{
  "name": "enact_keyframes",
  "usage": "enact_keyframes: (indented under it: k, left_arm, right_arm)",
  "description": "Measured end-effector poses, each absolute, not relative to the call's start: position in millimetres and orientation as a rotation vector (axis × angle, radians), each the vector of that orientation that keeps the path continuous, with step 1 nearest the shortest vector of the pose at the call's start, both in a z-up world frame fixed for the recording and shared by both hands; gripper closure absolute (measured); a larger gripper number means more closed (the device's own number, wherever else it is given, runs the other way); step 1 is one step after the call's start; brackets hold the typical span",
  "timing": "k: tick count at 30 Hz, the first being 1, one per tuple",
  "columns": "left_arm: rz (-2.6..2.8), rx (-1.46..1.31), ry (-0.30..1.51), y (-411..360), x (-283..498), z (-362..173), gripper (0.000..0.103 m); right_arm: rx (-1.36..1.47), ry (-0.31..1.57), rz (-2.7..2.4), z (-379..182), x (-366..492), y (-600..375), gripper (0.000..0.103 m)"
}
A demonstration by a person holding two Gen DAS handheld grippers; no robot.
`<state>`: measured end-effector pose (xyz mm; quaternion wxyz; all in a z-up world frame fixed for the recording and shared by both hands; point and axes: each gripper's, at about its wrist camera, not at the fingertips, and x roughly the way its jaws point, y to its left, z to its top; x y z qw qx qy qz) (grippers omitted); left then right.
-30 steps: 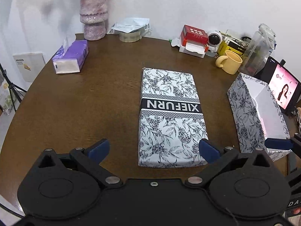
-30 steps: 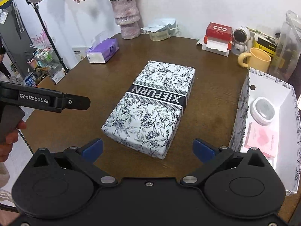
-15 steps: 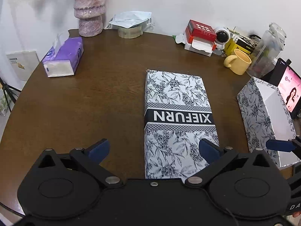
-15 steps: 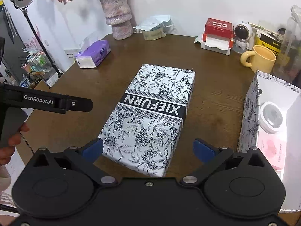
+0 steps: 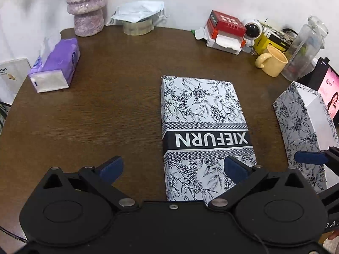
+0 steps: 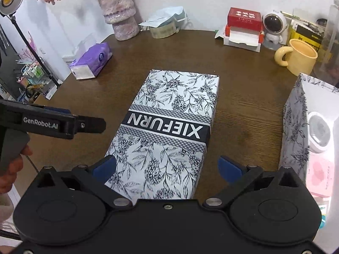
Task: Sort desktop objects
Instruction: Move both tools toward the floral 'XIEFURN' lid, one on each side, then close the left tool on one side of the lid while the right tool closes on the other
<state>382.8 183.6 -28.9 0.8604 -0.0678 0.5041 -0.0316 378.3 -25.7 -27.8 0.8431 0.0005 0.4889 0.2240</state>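
Observation:
A floral black-and-white box lid (image 5: 203, 127) (image 6: 169, 131) printed XIEFURN lies flat in the middle of the round brown table (image 5: 106, 116). The matching open box (image 6: 313, 131) (image 5: 300, 122) stands at the right; inside it I see a round white device (image 6: 318, 135) and a pink packet (image 6: 320, 175). My left gripper (image 5: 173, 168) is open, its right fingertip over the lid's near left part. My right gripper (image 6: 167, 166) is open, straddling the lid's near end, with nothing between its fingers.
Along the back stand a purple tissue pack (image 5: 55, 69), a pink vase (image 6: 119, 10), a tape roll under a face mask (image 6: 165, 27), a red-and-white box (image 6: 243, 25), an astronaut figure (image 6: 274, 25), a yellow mug (image 6: 300, 56), a clear container (image 5: 305, 50) and a lit tablet (image 5: 329, 93).
Both grippers have moved forward and lower toward the lid, which now looms larger. Both stay open.

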Motion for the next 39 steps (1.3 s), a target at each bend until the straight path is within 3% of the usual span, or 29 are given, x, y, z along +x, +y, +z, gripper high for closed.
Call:
enact_keyframes:
  k: [39]
  left_arm:
    - [-0.166, -0.118, 1.149, 164, 457, -89, 0.001]
  right_arm:
    - [0.159, 1.187, 0.433, -102, 451, -28, 0.000]
